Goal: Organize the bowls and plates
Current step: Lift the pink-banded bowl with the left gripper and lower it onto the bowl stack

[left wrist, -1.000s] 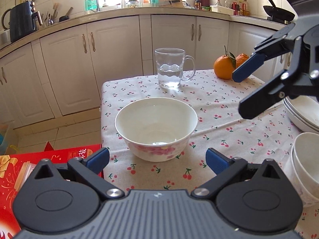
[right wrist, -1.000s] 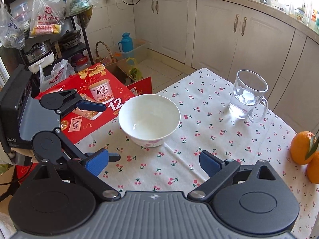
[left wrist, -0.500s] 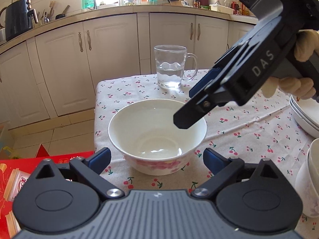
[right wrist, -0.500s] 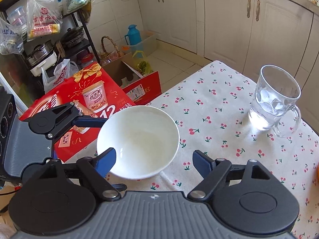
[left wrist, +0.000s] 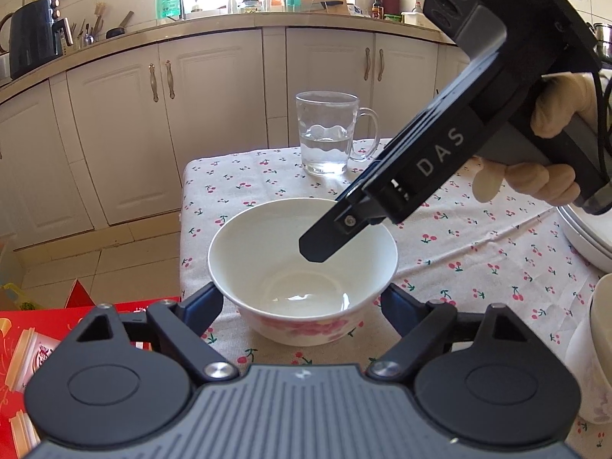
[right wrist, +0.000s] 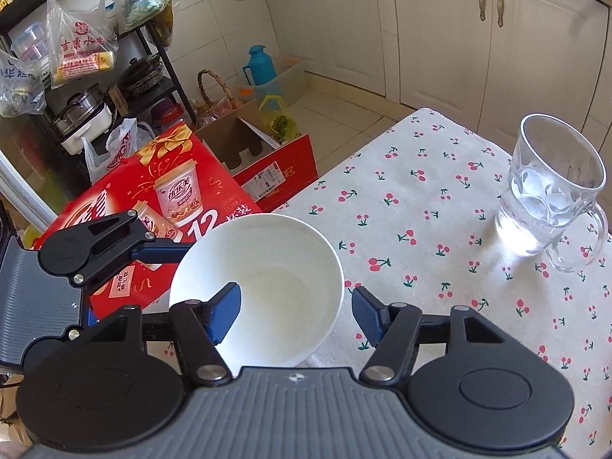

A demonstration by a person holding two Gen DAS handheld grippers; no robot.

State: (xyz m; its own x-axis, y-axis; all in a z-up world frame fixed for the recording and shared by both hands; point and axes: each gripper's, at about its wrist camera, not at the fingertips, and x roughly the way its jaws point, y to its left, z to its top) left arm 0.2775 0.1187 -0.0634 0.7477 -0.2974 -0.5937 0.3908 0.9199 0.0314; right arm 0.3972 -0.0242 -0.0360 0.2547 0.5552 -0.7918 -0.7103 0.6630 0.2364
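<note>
A white bowl (left wrist: 267, 252) with pink flowers stands on the cherry-print table (left wrist: 478, 264) near its left edge. My left gripper (left wrist: 302, 302) straddles the bowl low down. Its jaws are closing, with the fingertips (left wrist: 208, 302) close beside the bowl's outer wall. My right gripper (right wrist: 296, 308) comes down over the bowl (right wrist: 275, 260) from the right. One of its fingers (right wrist: 225, 306) is inside the bowl and the other is outside, with the near rim between them. Its jaws are closing too, and a gap still shows at the rim.
A glass mug (left wrist: 325, 134) part full of water stands behind the bowl. Stacked plates (left wrist: 585, 237) and stacked bowls (left wrist: 596, 344) sit at the right edge. A red carton (right wrist: 153, 199) lies on the floor beside the table, among bags and shelves.
My right gripper has swung in and down over the bowl and narrowed, one finger now inside it. My left gripper has drawn closer and narrowed around the bowl.
</note>
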